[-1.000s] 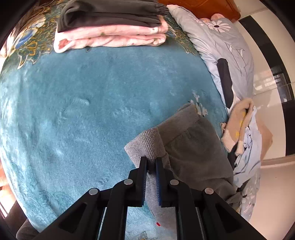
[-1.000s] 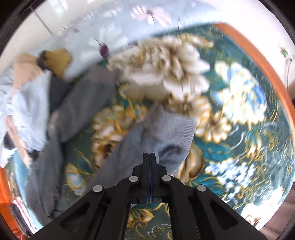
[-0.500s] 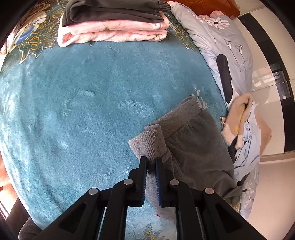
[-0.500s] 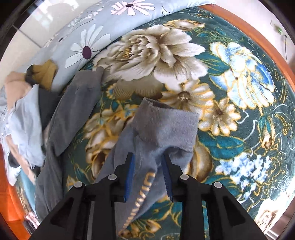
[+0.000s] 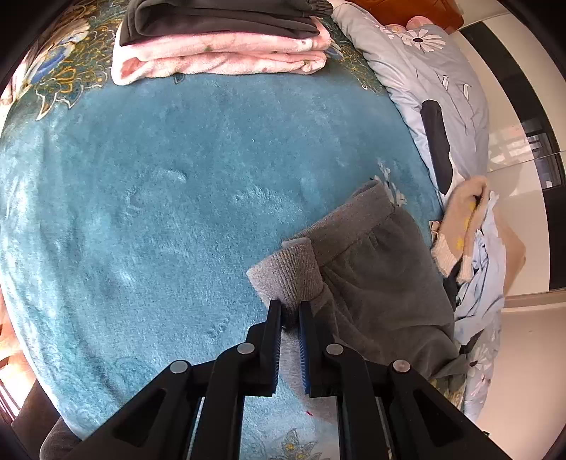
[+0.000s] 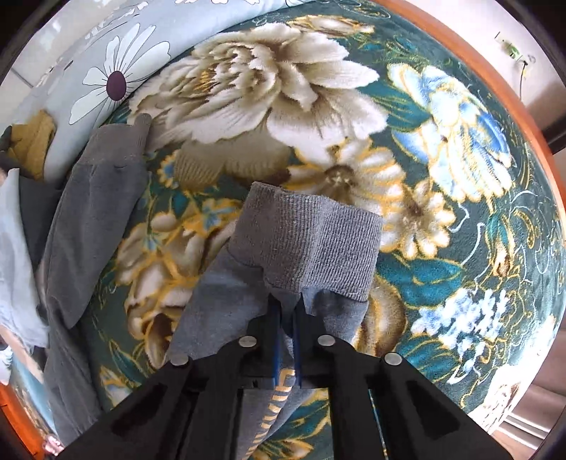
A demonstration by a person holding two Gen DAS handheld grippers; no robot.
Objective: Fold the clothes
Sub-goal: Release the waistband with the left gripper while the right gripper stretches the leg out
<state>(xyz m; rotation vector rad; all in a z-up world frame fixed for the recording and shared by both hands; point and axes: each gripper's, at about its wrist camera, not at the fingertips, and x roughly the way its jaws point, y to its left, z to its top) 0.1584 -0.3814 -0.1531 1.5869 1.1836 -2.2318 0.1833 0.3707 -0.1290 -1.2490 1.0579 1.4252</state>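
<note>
Grey sweatpants [image 5: 375, 279] lie on a teal plush blanket [image 5: 159, 212]. My left gripper [image 5: 290, 311] is shut on one ribbed leg cuff [image 5: 286, 276], next to the waistband [image 5: 357, 219]. In the right wrist view, my right gripper [image 6: 287, 311] is shut on the other leg just below its ribbed cuff [image 6: 307, 240], with yellow lettering [image 6: 276, 396] on the leg under the jaws. The waistband end [image 6: 102, 187] lies at the left on the floral blanket [image 6: 442, 177].
A folded stack of pink fleece [image 5: 219, 60] under a dark garment [image 5: 219, 17] sits at the far side. A heap of unfolded clothes [image 5: 474, 247] lies at the right by a light-blue flowered duvet [image 5: 435, 78]. The wooden bed edge [image 6: 495, 81] curves at right.
My right gripper opened half a second ago and has shut again on the leg near its cuff. My left gripper has stayed shut on its cuff and moved slightly forward over the blanket.
</note>
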